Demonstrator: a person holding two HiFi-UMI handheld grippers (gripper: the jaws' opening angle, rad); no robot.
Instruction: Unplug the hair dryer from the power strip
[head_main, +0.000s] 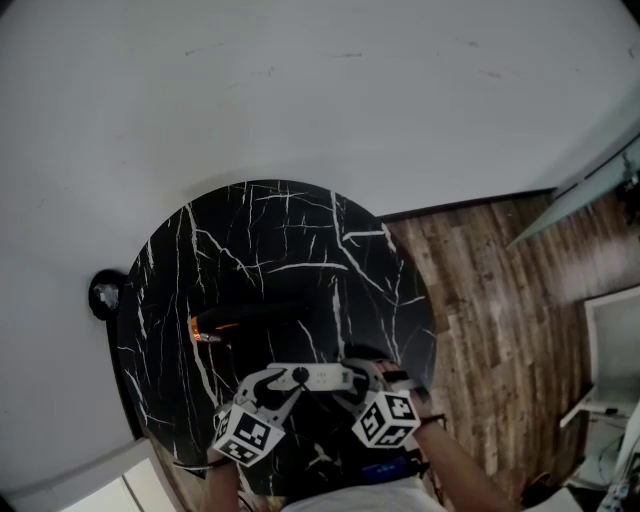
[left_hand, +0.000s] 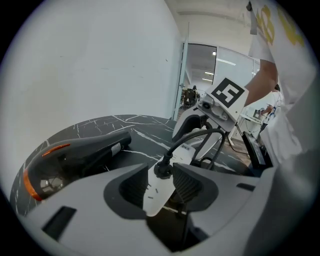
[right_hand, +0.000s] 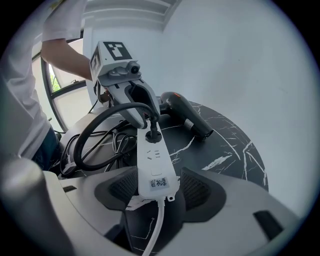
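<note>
A white power strip (head_main: 318, 377) lies near the front edge of the black marble table (head_main: 290, 230). The hair dryer's black plug (left_hand: 162, 170) sits in its socket (right_hand: 152, 135). The black hair dryer (head_main: 250, 320) with orange trim lies to the left (left_hand: 75, 155). My left gripper (left_hand: 155, 187) is open around the plug end of the strip, its pads not pressing. My right gripper (right_hand: 157, 187) is open around the labelled cord end, with narrow gaps on both sides. In the head view the left gripper (head_main: 280, 387) and the right gripper (head_main: 355, 382) flank the strip.
The dryer's black cord (right_hand: 100, 135) loops off the table edge beside the strip. The strip's white cable (right_hand: 157, 225) runs back under my right gripper. A black round object (head_main: 105, 293) sits by the wall at left. Wood floor (head_main: 490, 300) lies to the right.
</note>
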